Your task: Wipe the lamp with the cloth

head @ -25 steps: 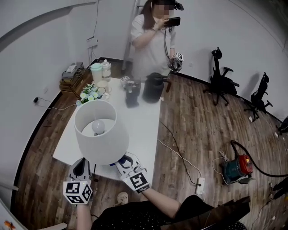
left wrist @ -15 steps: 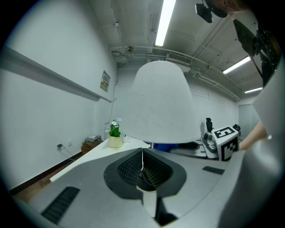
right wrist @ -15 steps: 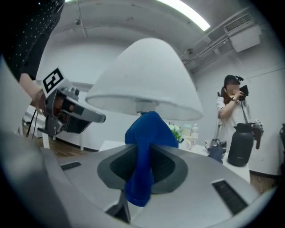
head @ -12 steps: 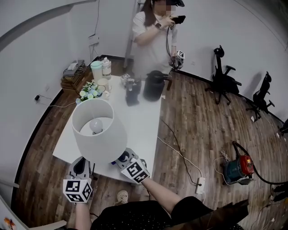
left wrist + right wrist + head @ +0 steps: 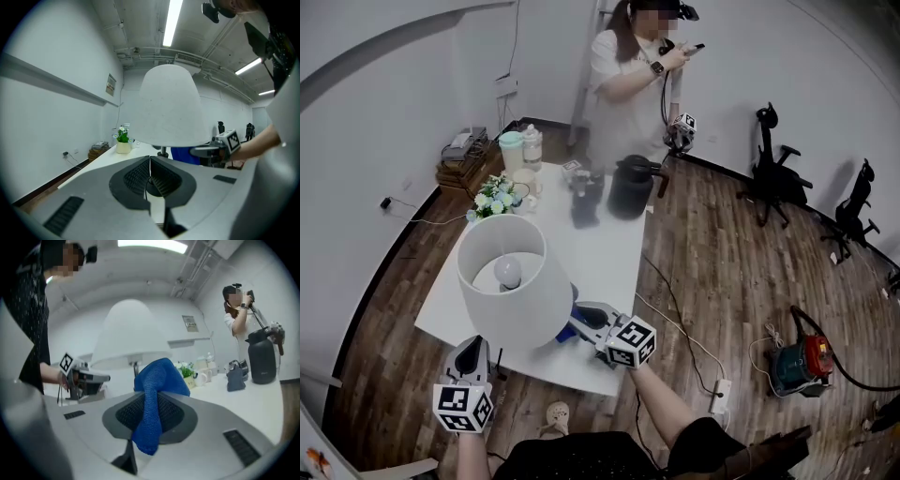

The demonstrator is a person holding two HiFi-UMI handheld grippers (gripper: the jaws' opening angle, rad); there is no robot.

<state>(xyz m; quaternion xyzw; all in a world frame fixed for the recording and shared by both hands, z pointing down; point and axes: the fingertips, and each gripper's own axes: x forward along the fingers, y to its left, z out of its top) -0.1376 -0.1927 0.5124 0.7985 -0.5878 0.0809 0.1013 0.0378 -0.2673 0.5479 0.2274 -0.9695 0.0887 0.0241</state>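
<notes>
Beside the white drum-shaded table lamp (image 5: 514,281), the right gripper (image 5: 584,321) clamped a blue knitted cloth (image 5: 157,383); the left gripper (image 5: 472,349) hung closed, empty.

Even ceiling-tube light, strong fisheye distortion.

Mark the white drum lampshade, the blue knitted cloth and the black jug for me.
white drum lampshade (image 5: 530,314): head view, outer side wall.
blue knitted cloth (image 5: 161,378): right gripper view, bunched top fold.
black jug (image 5: 631,192): head view, body.
</notes>
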